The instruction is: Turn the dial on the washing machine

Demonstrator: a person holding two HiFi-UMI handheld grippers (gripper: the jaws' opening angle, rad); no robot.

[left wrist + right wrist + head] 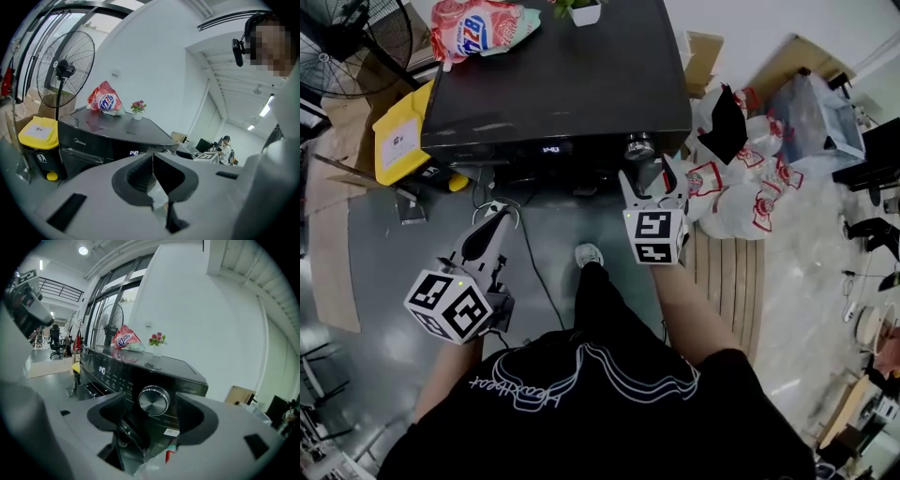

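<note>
Right gripper view: your right gripper [152, 412] has its fingers wide apart and empty, with the silver dial [153, 401] just ahead, framed between them. Your left gripper [153, 165] has its fingers together, holding nothing. Beyond, the washing machine [117, 127] reads "Midea"; its display [134, 153] shows 1:40.

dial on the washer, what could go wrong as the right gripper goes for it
1. The dial is smooth, shiny metal. The open right gripper has not touched it yet, and once closed its jaws may slip round the dial rather than turn it.
2. The control panel with its lit display sits just beside the dial, so a jaw closing off-centre could bump the panel and perhaps change a setting.
</note>
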